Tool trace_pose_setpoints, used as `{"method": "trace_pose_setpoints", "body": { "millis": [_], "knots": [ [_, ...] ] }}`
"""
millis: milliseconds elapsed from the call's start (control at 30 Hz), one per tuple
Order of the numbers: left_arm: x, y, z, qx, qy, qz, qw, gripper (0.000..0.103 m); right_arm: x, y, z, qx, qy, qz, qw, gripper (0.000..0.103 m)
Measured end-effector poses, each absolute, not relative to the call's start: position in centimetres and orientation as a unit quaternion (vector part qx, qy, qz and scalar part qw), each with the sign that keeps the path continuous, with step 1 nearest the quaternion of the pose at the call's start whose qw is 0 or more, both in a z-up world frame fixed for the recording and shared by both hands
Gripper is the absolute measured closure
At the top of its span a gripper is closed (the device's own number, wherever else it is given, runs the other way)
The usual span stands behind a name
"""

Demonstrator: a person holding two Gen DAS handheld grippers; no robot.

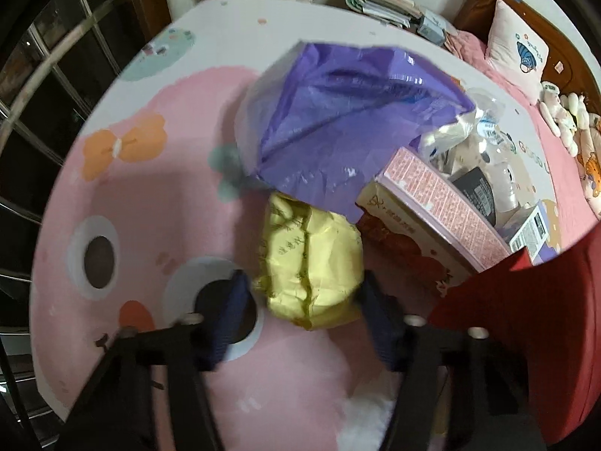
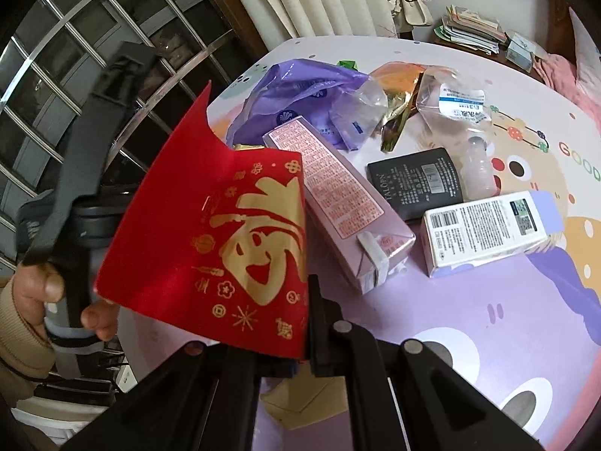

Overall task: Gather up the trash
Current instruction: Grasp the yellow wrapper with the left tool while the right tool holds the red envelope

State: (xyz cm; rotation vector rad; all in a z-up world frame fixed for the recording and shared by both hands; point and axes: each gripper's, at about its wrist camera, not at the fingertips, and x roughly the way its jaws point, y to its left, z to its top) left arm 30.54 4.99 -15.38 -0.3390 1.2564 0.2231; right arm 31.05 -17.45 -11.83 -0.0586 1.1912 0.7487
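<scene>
The collecting seems to be at an early stage: most trash is not yet gathered and lies on the table (image 2: 469, 319), namely a purple plastic bag (image 2: 296, 94), a pink carton (image 2: 338, 195), a black packet (image 2: 417, 184), a white box (image 2: 492, 233) and crumpled clear wrappers (image 2: 447, 101). The right gripper (image 2: 300, 342) has its fingers clamped on a red envelope (image 2: 221, 248) with gold print, held up above the table edge. The left gripper (image 1: 304, 300) points down at the table with its fingers apart, one on each side of a crumpled yellow wrapper (image 1: 310, 263), very near it, but I cannot tell if they touch. The person's left hand (image 2: 41, 300) grips the handle at the table edge.
</scene>
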Motion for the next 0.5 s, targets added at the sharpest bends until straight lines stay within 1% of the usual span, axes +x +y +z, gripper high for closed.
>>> {"method": "trace_pose_setpoints", "body": {
  "millis": [167,500],
  "knots": [
    [29.9,4.5,-15.3,-0.144,0.579,0.101,0.796,0.057,31.1,-17.8,-11.7,-0.012,0.549,0.336,0.765,0.100],
    [23.8,2.9,-11.8,-0.121,0.564,0.065,0.814,0.058,28.2,-18.3,-9.5,0.035,0.543,0.305,0.782,0.100]
  ]
}}
